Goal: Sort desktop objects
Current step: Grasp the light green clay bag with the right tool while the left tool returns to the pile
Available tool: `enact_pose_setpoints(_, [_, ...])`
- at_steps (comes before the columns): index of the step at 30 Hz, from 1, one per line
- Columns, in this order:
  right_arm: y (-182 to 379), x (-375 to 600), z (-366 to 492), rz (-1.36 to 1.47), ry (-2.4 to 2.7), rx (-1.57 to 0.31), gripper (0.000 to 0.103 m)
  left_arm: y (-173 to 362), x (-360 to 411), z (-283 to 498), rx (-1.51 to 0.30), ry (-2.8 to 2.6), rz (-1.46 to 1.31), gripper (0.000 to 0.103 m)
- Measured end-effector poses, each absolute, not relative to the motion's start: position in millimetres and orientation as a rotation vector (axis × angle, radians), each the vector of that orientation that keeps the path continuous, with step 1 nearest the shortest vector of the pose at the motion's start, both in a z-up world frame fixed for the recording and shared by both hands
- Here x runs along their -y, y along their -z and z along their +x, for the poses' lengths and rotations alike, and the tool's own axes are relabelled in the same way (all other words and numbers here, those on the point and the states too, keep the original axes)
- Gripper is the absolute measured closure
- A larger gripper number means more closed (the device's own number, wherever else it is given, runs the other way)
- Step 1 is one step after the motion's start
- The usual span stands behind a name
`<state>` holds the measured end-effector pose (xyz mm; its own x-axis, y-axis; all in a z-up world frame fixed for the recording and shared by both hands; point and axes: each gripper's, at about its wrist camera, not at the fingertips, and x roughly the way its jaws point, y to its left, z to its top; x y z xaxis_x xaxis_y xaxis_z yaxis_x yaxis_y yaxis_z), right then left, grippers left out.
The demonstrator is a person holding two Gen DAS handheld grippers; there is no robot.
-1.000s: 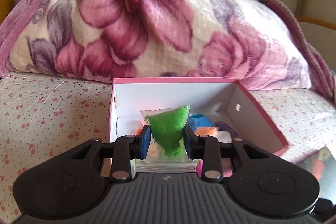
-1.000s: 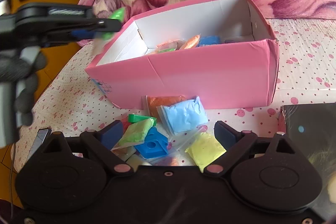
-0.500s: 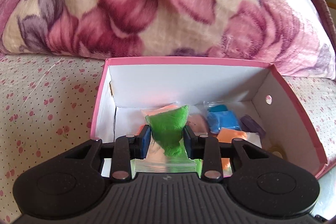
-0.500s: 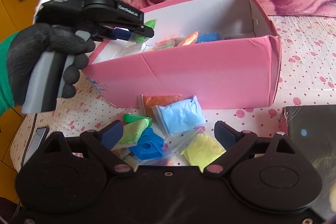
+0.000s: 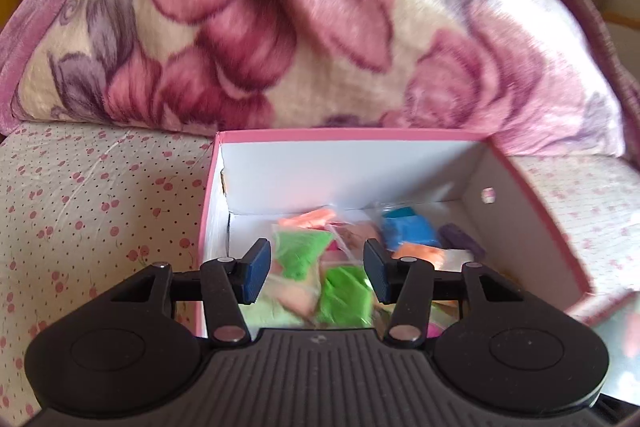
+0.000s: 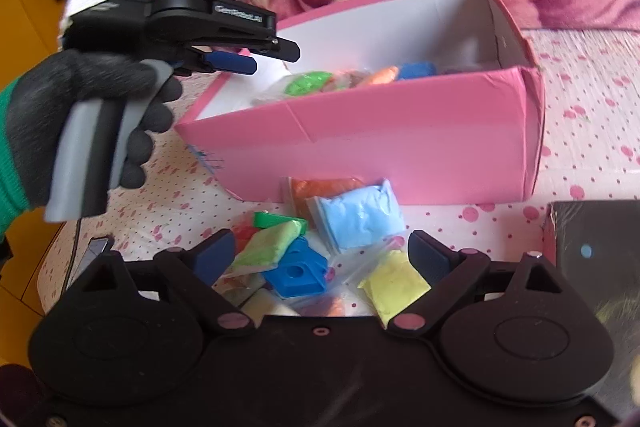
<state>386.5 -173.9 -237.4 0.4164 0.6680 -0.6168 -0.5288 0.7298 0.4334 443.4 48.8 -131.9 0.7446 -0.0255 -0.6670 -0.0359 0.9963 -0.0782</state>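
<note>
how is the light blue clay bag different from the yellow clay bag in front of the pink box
The light blue bag lies close against the pink box, partly over an orange bag; the yellow bag lies farther from the box, between the open right gripper's fingers. The blue bag looks fuller and larger; the yellow one looks flatter. Both are clear plastic bags of clay, outside the box.

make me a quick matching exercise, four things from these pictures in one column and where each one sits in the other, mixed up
Things:
1. dark blue bag
2. light blue bag
3. yellow bag
4. blue plastic block

Places:
A. on the cloth, leaning at the pink box's front wall
B. inside the pink box
C. on the cloth by the right gripper's right finger
D. on the cloth, midway between the right gripper's open jaws

Pairs: 1-B, 2-A, 3-C, 4-D
</note>
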Motion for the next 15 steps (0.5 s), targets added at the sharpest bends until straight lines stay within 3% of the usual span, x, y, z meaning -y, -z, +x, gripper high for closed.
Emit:
enact_pose_setpoints(5, [236.5,160.7,377.7,0.109,-0.779,-0.833,0.012,104.6,-51.0,384.9,-0.645,0.061,-0.133,0.054])
enact_pose_setpoints(9, [235.9,149.7,370.7,0.05,-0.796,-0.812,0.037,92.8,-53.1,331.6,-0.58,0.127,-0.174,0.054])
enact_pose_setpoints(15, [235.1,133.3,360.1,-0.039,-0.821,-0.78,0.037,125.0,-62.4,287.2,-0.596,0.1,-0.159,0.054])
